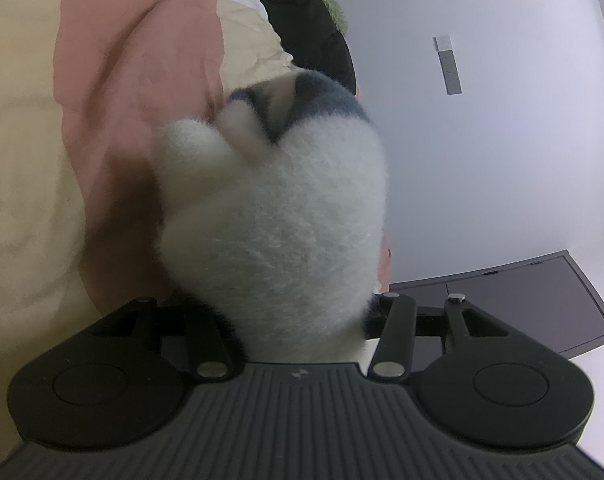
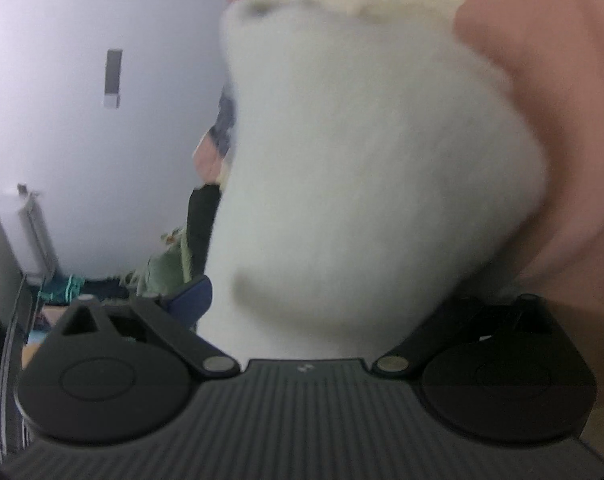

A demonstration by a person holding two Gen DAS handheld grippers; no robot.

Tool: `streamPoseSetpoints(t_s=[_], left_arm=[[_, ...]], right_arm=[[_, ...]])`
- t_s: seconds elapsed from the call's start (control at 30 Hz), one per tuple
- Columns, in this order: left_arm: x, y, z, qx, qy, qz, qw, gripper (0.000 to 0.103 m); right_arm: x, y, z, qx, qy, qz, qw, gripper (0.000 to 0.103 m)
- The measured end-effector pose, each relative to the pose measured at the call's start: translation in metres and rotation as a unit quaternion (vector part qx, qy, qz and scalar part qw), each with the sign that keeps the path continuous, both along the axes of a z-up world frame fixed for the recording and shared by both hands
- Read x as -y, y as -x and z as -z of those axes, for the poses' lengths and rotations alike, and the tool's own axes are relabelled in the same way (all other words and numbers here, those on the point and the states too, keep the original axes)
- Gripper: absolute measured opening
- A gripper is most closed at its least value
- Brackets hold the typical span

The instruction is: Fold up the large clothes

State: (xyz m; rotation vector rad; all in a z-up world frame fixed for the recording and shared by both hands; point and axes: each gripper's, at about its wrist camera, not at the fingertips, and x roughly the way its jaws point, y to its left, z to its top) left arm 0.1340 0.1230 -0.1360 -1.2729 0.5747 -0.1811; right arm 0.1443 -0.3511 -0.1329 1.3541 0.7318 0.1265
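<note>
A pale wall rises behind a bed with pink-and-cream bedding. The fluffy white garment fills both views. Left hand-held gripper grasps it; right hand-held gripper is spread wide around it.

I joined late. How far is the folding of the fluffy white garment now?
Done: nothing neatly folded is visible. In hand: the fluffy white garment sits bunched in the left gripper above the pink-and-cream bedding; its bulk fills the right gripper, whose arms are spread wide. Left: flattening and folding.
</note>
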Motion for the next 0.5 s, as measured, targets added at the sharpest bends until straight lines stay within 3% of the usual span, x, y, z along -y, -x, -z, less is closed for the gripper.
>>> streamPoseSetpoints(t_s=[0.2, 0.27, 0.3, 0.37, 0.5], left_arm=[[0.003, -0.003, -0.004, 0.011, -0.014, 0.001, 0.9998, 0.055], [0.004, -0.001, -0.007, 0.016, -0.021, 0.002, 0.9997, 0.054], [0.004, 0.001, -0.009, 0.019, -0.024, 0.002, 0.9995, 0.054], [0.005, 0.005, -0.014, 0.035, -0.034, 0.004, 0.9988, 0.054], [0.011, 0.021, -0.037, 0.081, -0.074, 0.005, 0.994, 0.053]], right_arm=[[0.001, -0.016, 0.005, 0.005, 0.027, -0.018, 0.999, 0.099], [0.004, -0.016, 0.002, 0.002, 0.04, -0.028, 0.999, 0.075], [0.006, -0.015, 0.001, 0.002, 0.051, -0.036, 0.998, 0.071], [0.009, -0.011, -0.005, 0.01, 0.06, -0.047, 0.997, 0.053], [0.008, 0.001, -0.036, 0.054, 0.122, -0.071, 0.989, 0.044]])
